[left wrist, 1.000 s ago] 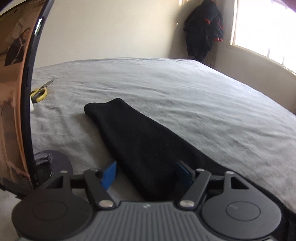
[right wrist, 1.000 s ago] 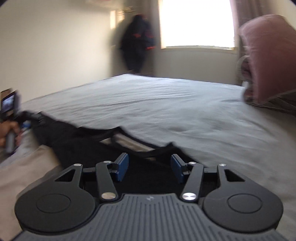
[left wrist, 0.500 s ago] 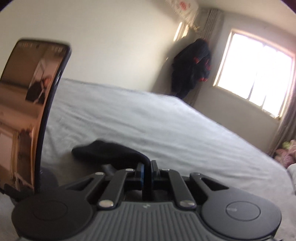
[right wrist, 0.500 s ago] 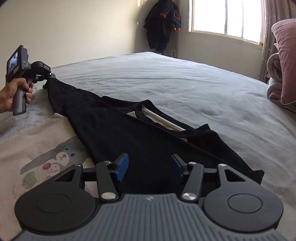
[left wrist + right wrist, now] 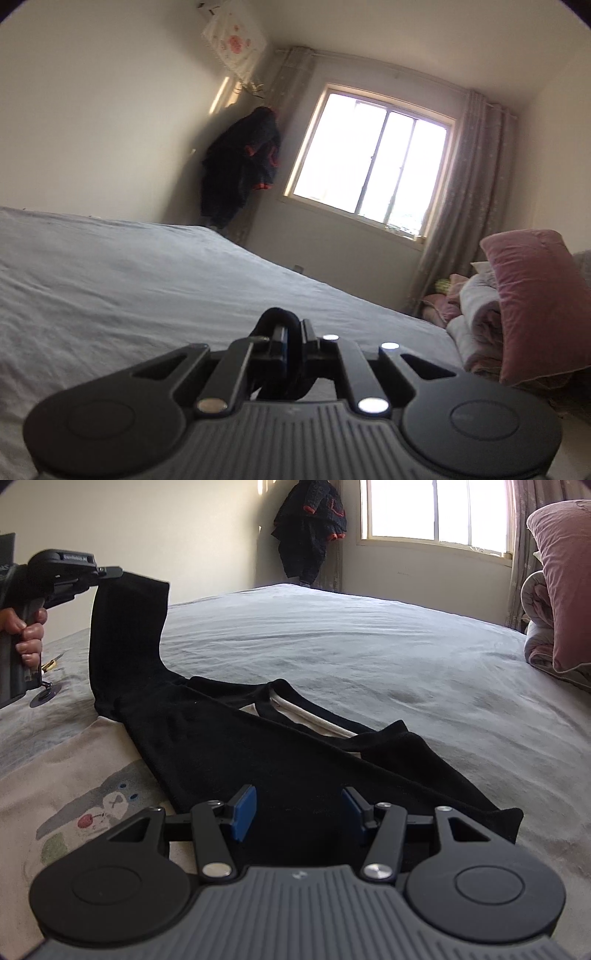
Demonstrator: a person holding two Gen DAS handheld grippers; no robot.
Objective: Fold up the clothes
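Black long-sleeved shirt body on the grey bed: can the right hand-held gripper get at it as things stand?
Probably yes. The right hand-held gripper hangs open right over the black long-sleeved shirt, nothing between them; the left hand-held gripper only lifts one sleeve, off to the side.

One black garment (image 5: 280,760), one grey bed (image 5: 369,646), two tongs (image 5: 291,812) (image 5: 293,345), one window (image 5: 369,173), one hanging jacket (image 5: 312,524).

The left gripper (image 5: 291,339), whose jaws stood apart around the sleeve (image 5: 125,627) a second ago, now has them clamped on its cuff. It is raised off the bed (image 5: 369,646), so the sleeve hangs from it at the far left instead of lying flat, and its camera now faces the window (image 5: 369,166).
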